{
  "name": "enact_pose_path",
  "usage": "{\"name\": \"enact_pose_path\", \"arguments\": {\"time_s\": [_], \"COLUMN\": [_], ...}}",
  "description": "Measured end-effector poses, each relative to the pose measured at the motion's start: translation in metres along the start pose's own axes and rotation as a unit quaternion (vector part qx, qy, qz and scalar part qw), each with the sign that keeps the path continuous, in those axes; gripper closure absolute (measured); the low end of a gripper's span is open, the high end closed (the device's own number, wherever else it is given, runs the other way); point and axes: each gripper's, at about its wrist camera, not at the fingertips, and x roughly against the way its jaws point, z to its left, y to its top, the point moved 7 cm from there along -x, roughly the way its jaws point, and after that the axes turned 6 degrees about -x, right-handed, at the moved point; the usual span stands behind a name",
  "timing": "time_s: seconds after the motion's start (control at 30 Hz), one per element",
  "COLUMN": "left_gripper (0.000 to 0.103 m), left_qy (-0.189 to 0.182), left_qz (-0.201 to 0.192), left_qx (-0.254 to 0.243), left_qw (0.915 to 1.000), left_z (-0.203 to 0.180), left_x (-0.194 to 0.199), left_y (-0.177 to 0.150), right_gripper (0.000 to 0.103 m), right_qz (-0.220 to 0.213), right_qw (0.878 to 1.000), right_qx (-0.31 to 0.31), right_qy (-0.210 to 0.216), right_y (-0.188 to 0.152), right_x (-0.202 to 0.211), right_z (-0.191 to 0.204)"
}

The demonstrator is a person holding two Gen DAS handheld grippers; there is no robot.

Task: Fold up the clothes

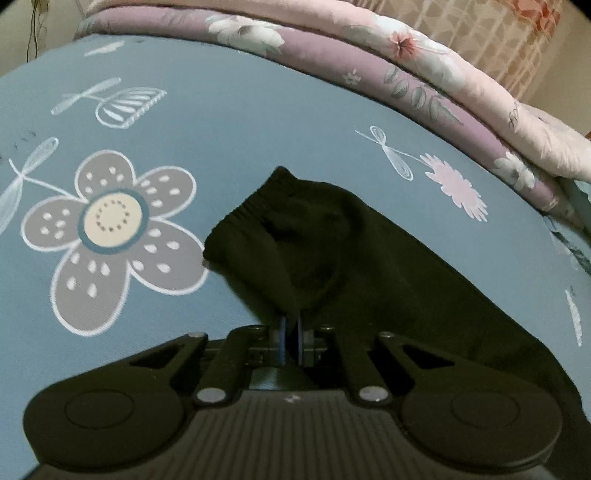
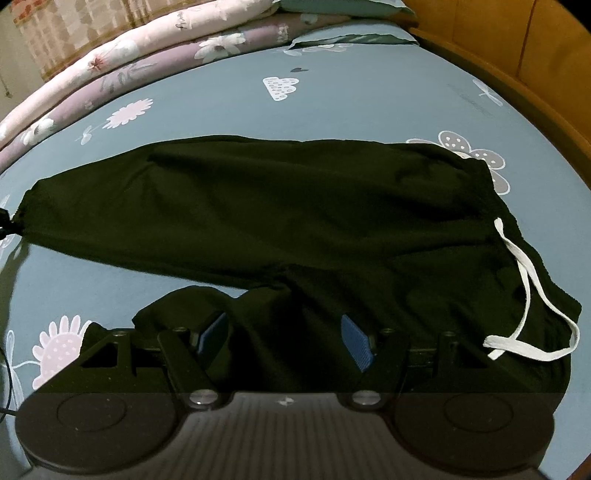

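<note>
Black jogging trousers (image 2: 277,206) lie spread across a blue flowered bedsheet (image 2: 369,103), waistband to the right. A white drawstring (image 2: 528,295) trails from the waistband. In the left wrist view one trouser leg (image 1: 369,266) runs up to its ribbed cuff (image 1: 251,210). My left gripper (image 1: 291,325) is shut on a pinch of that leg's cloth just behind the cuff, and the fabric rises in a fold from the blue pads. My right gripper (image 2: 284,332) hovers open over the crotch area. Black cloth lies below and between its blue pads (image 2: 212,332), which do not press on it.
Folded pink and purple floral quilts (image 1: 369,74) (image 2: 110,74) are stacked along the far side of the bed. A wooden bed frame (image 2: 535,74) borders the right side. A pillow edge (image 2: 351,7) shows at the top. A thin dark cable (image 2: 7,369) hangs at the left edge.
</note>
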Motion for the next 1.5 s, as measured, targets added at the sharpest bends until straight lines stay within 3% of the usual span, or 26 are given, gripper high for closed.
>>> {"name": "enact_pose_path", "arguments": {"time_s": [0.03, 0.1, 0.17, 0.27, 0.4, 0.53, 0.63, 0.73, 0.83, 0.97, 1.07, 1.2, 1.3, 1.4, 1.5], "left_gripper": [0.099, 0.087, 0.081, 0.071, 0.070, 0.066, 0.066, 0.066, 0.065, 0.061, 0.068, 0.067, 0.066, 0.062, 0.060], "left_qy": [0.001, 0.008, 0.013, 0.043, 0.094, 0.043, 0.014, 0.015, 0.036, 0.056, 0.066, 0.037, -0.009, -0.060, -0.117], "left_qz": [0.004, 0.009, 0.013, -0.007, -0.046, -0.076, -0.065, -0.034, -0.013, -0.020, -0.011, -0.019, -0.021, -0.023, -0.021], "left_qx": [-0.008, -0.014, -0.006, -0.018, -0.066, -0.115, -0.143, -0.152, -0.141, -0.116, -0.108, -0.155, -0.203, -0.250, -0.301], "left_qw": [1.0000, 0.9998, 0.9998, 0.9989, 0.9923, 0.9895, 0.9875, 0.9876, 0.9892, 0.9914, 0.9919, 0.9871, 0.9789, 0.9660, 0.9462], "left_z": [0.000, 0.002, 0.008, 0.013, 0.006, -0.032, -0.059, -0.068, -0.061, -0.046, -0.050, -0.081, -0.121, -0.168, -0.224], "left_x": [0.000, -0.001, 0.003, 0.017, 0.040, 0.041, 0.015, -0.019, -0.046, -0.059, -0.052, -0.023, 0.001, 0.025, 0.047], "left_y": [0.000, 0.000, 0.001, 0.005, 0.020, 0.032, 0.031, 0.026, 0.025, 0.035, 0.036, 0.023, 0.005, -0.018, -0.052], "right_gripper": [0.031, 0.031, 0.031, 0.031, 0.031, 0.031, 0.031, 0.031, 0.031, 0.031, 0.031, 0.031, 0.031, 0.031, 0.031], "right_qz": [0.000, 0.001, 0.002, 0.003, 0.004, 0.006, 0.005, 0.003, 0.000, -0.003, -0.007, -0.016, -0.030, -0.050, -0.073], "right_qw": [1.000, 1.000, 1.000, 1.000, 1.000, 1.000, 1.000, 1.000, 1.000, 0.999, 0.999, 0.999, 0.999, 0.998, 0.997], "right_qx": [-0.002, -0.003, -0.002, 0.000, -0.003, -0.002, 0.002, -0.001, -0.012, -0.032, -0.040, -0.044, -0.036, -0.024, 0.019], "right_qy": [0.001, 0.002, 0.004, 0.005, 0.002, 0.002, 0.002, -0.002, -0.012, -0.025, -0.027, -0.025, -0.017, 0.001, 0.026], "right_y": [0.000, 0.001, 0.001, 0.001, 0.002, 0.002, 0.001, 0.000, -0.002, -0.005, -0.006, -0.004, -0.001, 0.003, 0.012], "right_x": [-0.001, -0.003, -0.004, -0.005, -0.007, -0.009, -0.008, -0.004, 0.001, 0.005, 0.009, 0.017, 0.026, 0.036, 0.042], "right_z": [-0.001, -0.001, 0.000, -0.001, -0.003, -0.001, 0.001, -0.003, -0.012, -0.026, -0.032, -0.040, -0.046, -0.048, -0.048]}}
